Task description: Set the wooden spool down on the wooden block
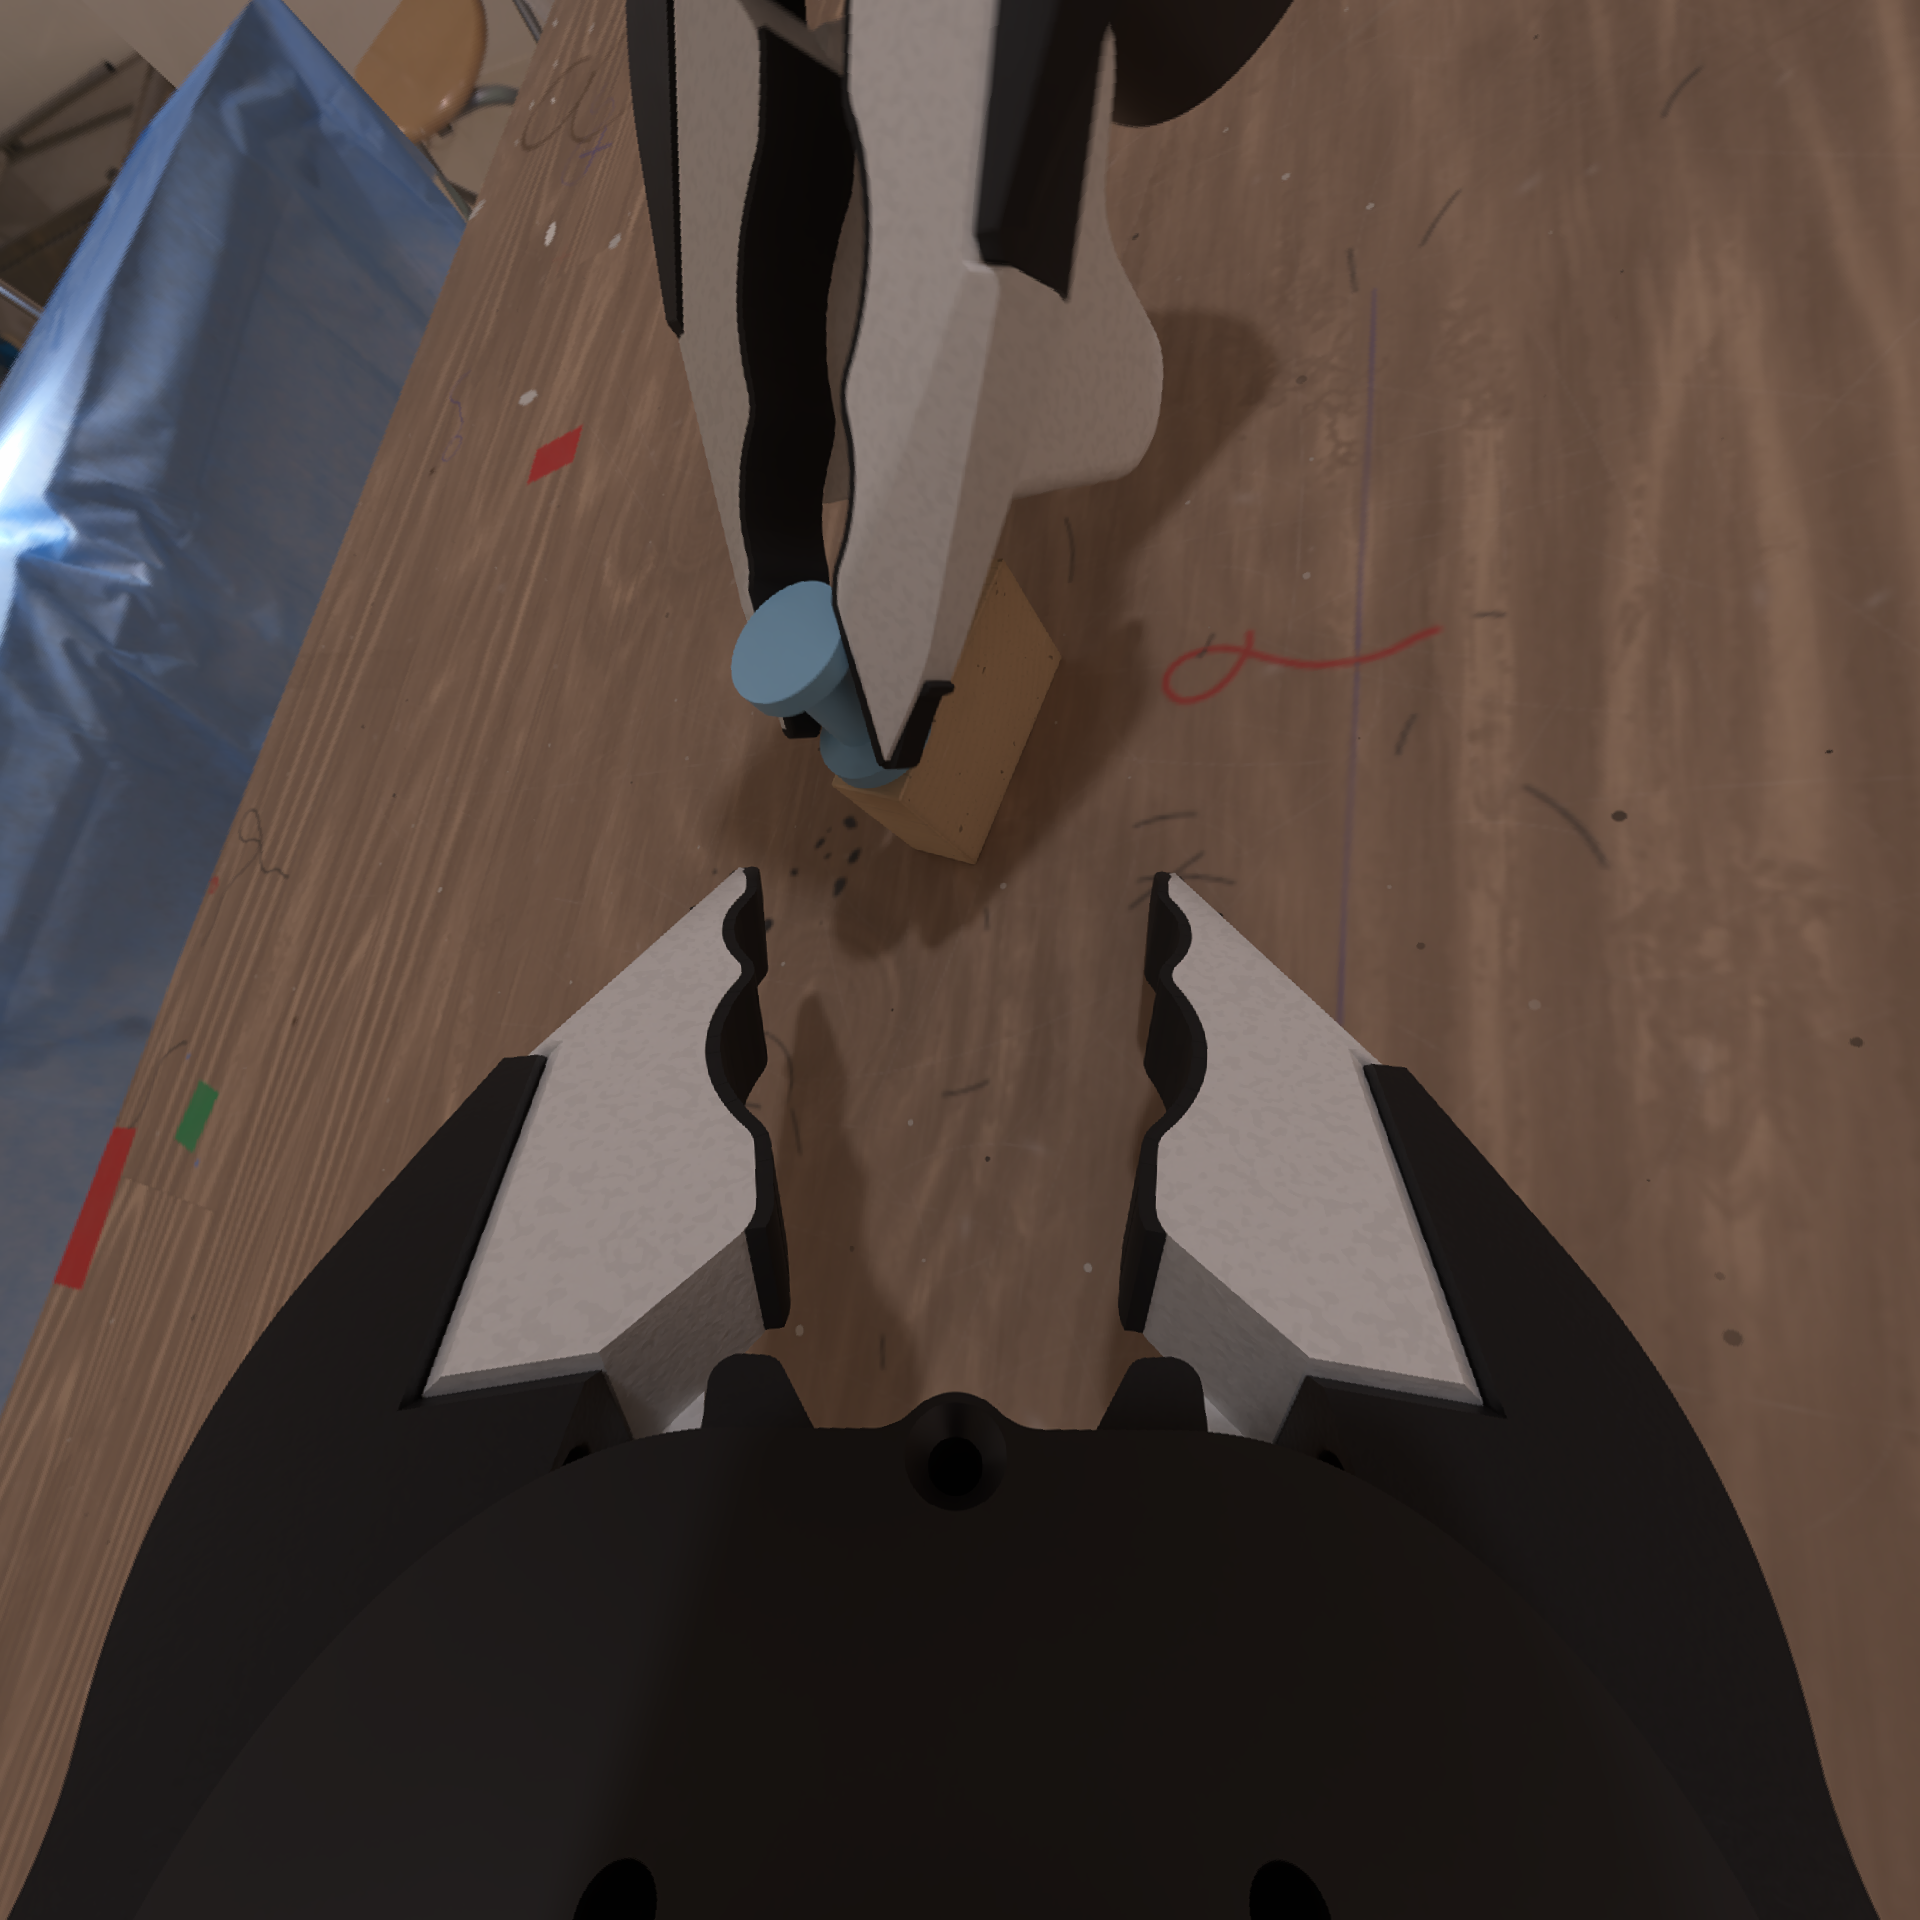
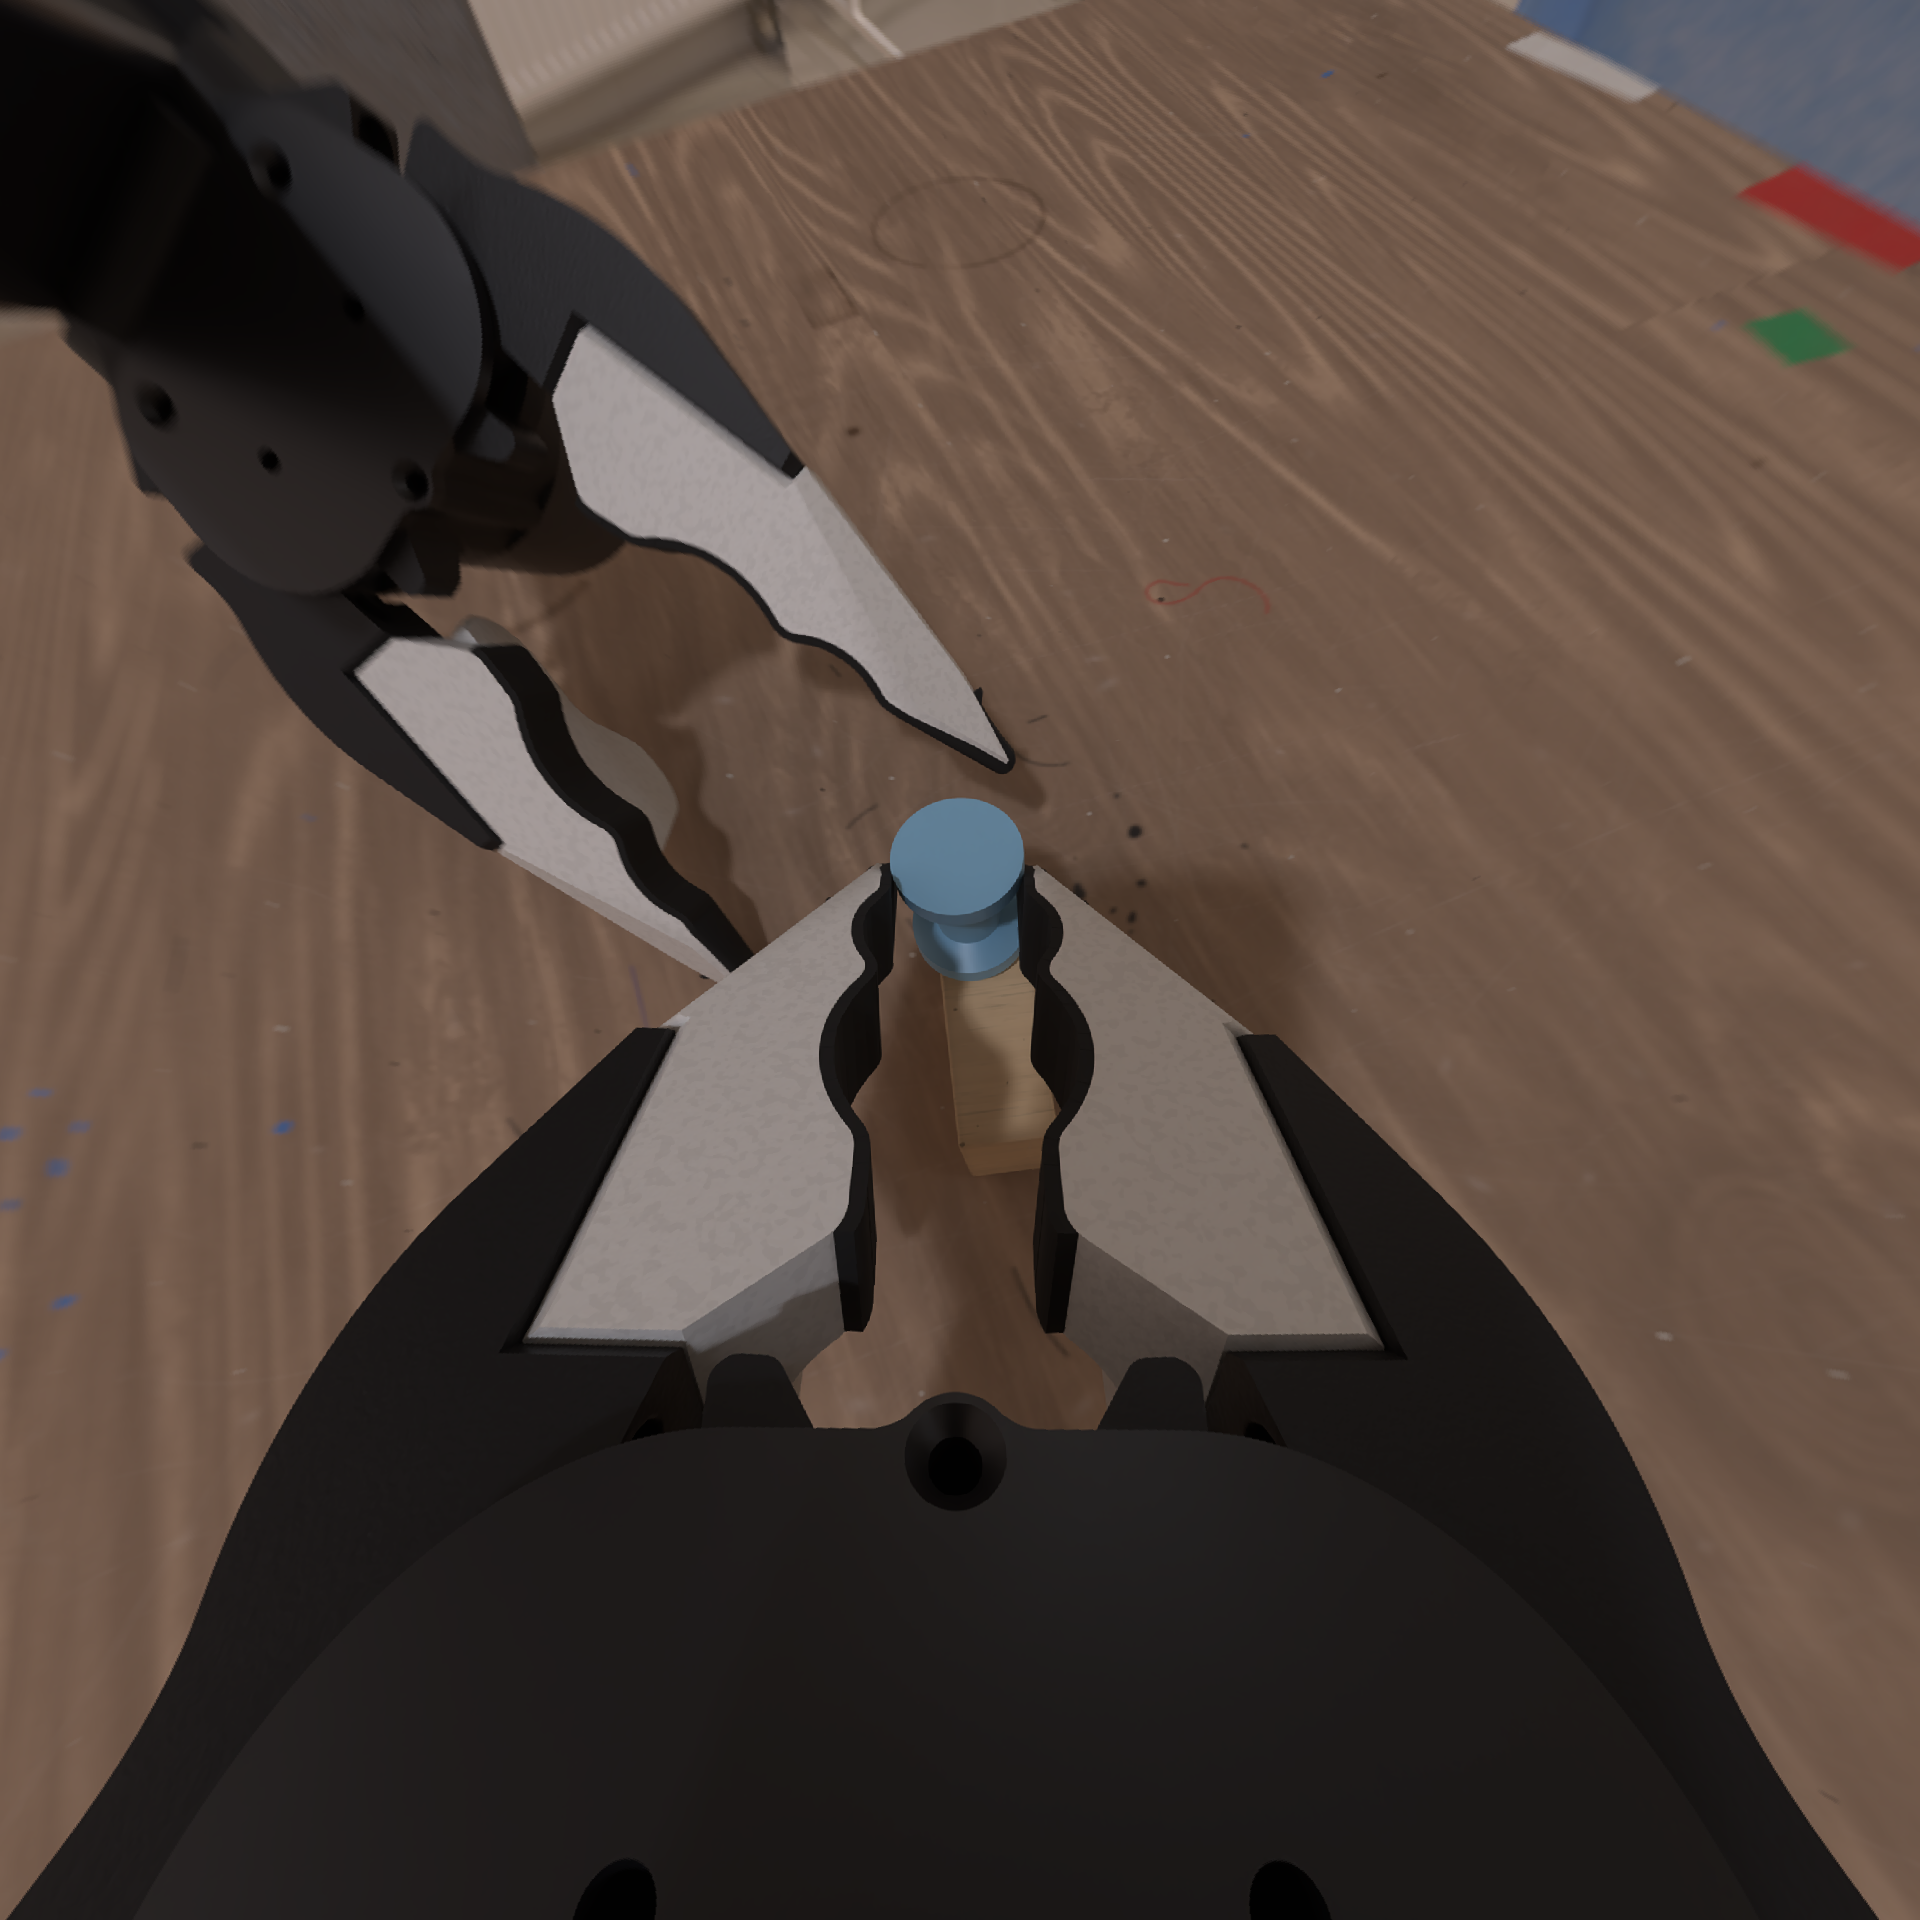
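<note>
Here we are with the right gripper (image 2: 958, 883) pinching the wooden spool (image 2: 958, 857) by its upper flange, right at the fingertips. We hold it over the wooden block (image 2: 987, 1081), which lies out on the open worktop (image 2: 1351, 727), well away from every edge we can see. In the left wrist view the spool's lower end sits at the near end of the block (image 1: 982, 717); whether it touches yet we cannot tell.

The left gripper (image 1: 956, 883) hangs just beside the block with its jaws wide and nothing between them, so we have room to work but not much.

Now, the placement. We judge the spool stands near one end of the block, so we want to nudge it toward the middle before lowering. We keep its axis upright, bring the bottom flange down flat on the top face, and only then ease the fingers apart, slowly, so neither pad drags the top flange sideways. A straight lift away afterwards should leave it standing.

As for the spool itself: it is painted a flat pale blue, with a broad round disc on top, a narrow waist and a smaller flange below. It looks top-heavy, so it may tip easily. The block is pale, plain timber, long and narrow.
</note>
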`<action>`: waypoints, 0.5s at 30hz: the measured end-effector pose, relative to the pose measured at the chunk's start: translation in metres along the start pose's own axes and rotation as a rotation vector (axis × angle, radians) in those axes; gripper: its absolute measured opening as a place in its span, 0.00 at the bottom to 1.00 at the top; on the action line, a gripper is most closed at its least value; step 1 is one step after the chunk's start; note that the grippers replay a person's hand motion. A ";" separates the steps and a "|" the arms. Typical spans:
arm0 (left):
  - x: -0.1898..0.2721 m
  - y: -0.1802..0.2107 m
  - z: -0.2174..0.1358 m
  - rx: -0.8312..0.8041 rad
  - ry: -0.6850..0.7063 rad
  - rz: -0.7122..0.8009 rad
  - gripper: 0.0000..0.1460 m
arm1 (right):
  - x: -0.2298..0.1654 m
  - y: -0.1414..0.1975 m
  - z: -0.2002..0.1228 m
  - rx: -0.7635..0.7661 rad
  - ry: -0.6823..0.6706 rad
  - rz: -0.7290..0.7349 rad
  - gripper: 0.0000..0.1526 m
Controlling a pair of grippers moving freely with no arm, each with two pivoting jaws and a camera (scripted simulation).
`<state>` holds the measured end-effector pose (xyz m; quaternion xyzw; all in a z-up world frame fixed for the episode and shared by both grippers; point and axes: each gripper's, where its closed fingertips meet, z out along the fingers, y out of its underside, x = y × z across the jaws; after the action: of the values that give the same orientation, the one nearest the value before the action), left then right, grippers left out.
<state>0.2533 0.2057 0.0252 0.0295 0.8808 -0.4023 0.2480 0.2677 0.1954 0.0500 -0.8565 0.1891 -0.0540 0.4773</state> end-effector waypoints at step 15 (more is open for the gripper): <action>0.002 -0.003 0.002 -0.020 -0.026 -0.029 0.50 | 0.003 0.002 -0.002 -0.028 0.045 -0.079 0.15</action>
<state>0.2517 0.2017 0.0250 0.0091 0.8817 -0.3975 0.2541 0.2694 0.1919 0.0491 -0.8685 0.1665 -0.0894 0.4583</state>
